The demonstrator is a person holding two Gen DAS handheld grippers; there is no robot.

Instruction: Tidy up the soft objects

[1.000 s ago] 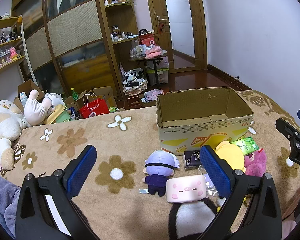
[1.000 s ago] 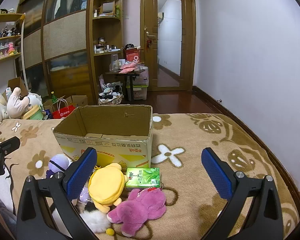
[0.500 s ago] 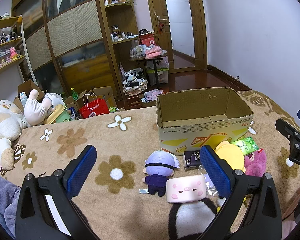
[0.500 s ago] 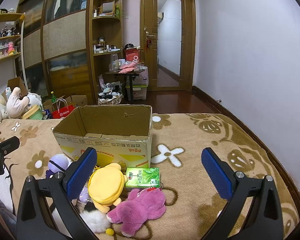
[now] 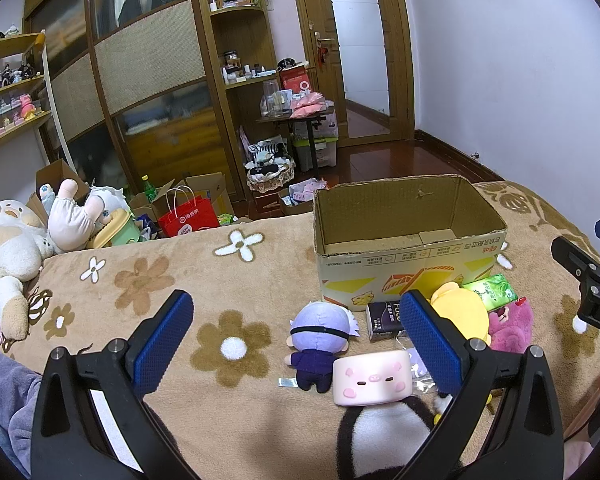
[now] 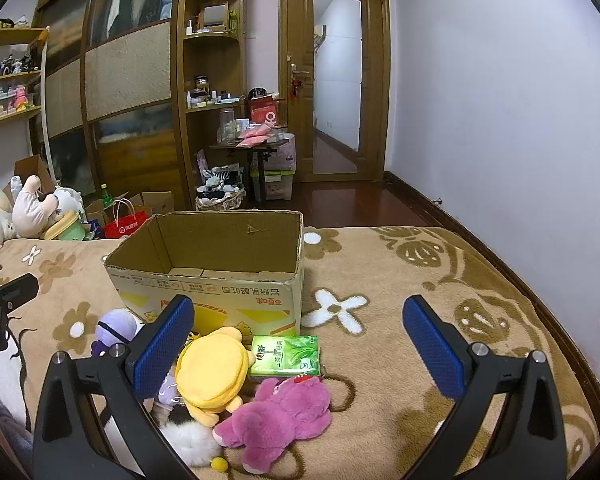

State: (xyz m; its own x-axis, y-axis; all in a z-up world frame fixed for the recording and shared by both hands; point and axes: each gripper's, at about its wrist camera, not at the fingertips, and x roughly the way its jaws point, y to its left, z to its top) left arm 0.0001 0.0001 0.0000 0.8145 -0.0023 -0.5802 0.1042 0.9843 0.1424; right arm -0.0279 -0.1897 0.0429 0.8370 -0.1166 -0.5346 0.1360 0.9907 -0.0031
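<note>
- My left gripper (image 5: 296, 328) hung above the flowered brown blanket (image 5: 148, 280) with its jaws spread wide apart, nothing between the blue pads.
- My right gripper (image 6: 298, 330) was the same: jaws wide apart, empty, held over the pile of toys.
- The open cardboard box (image 6: 212, 264) stood on the blanket beyond both grippers, and what I could see of its inside held nothing.
- Just in front of the box lay the soft things. From the left view I saw a small doll with pale lilac hair and a dark blindfold (image 5: 320, 332) lying on the blanket, and touching it on the near side a pink block-shaped pig plush (image 5: 374, 376).
- A black-and-white plush (image 5: 384, 436) lay nearest to me, just below the pig.
- A dark purple packet (image 5: 384, 316) lay against the box's front wall, beside the doll.
- From the right view a yellow round plush (image 6: 214, 372) lay in front of the box, touching a magenta bear plush (image 6: 280, 412) on its near right side.
- A green tissue packet (image 6: 286, 354) lay flat between the yellow plush and the box, just above the bear.
- Far off at the left end of the blanket sat a big white-and-tan plush (image 5: 8, 248), well apart from the pile.
</note>
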